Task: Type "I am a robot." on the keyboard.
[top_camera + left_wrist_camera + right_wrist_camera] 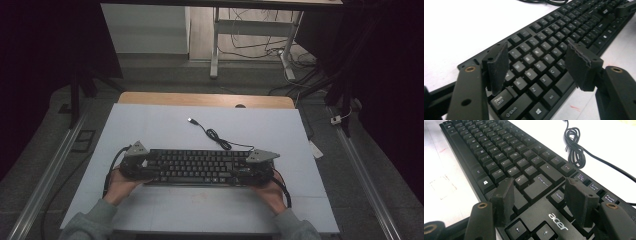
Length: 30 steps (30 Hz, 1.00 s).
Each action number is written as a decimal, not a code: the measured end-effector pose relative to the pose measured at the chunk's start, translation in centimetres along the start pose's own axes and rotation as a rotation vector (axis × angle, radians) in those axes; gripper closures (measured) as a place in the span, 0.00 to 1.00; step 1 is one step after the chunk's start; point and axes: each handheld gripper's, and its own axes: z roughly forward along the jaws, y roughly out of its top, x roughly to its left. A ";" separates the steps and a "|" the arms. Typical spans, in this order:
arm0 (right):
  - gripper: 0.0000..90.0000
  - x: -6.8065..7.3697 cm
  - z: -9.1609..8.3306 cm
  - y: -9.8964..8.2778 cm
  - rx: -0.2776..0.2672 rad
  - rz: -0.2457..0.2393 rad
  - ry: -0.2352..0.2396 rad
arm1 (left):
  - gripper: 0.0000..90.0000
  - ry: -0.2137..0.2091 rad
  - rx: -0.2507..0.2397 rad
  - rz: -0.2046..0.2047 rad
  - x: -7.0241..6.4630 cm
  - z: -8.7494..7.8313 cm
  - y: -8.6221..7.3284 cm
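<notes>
A flat black plastic computer keyboard [197, 166] lies lengthwise across the near half of the pale grey tabletop [150, 125], its long edges running left to right in the high view. Its thin black cable [220, 140] leaves the far edge, bunches into a small loose coil, and ends in a plug lying on the bare surface behind it.

The left claw [136, 167] sits at the keyboard's left end, held by the person's left hand [120, 186]. In the left gripper view its jaws are spread, one black pad [497, 67] hanging over the keys by Caps Lock and the other over the near edge of the board; neither pad presses on anything that can be made out, and the keys show freely between them.

The right claw [256, 169] sits at the keyboard's right end, with the right hand [270, 192] behind it. In the right gripper view its jaws also stand apart above the arrow keys and the white brand lettering [557, 222], the pads [504, 200] just over the board. Whether they touch it cannot be told.
</notes>
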 end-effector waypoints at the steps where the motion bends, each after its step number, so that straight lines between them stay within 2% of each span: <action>1: 0.46 0.0 0.0 0.0 0.000 0.000 0.000 | 0.39 -0.005 0.001 0.002 -0.1 0.0 0.0; 16: 0.46 0.0 0.1 0.0 0.000 0.001 0.000 | 0.39 -0.068 0.003 0.032 -1.5 0.4 0.4; 30: 0.46 0.0 0.1 0.0 0.006 -0.003 -0.001 | 0.41 -0.120 0.034 0.071 -2.9 1.2 0.6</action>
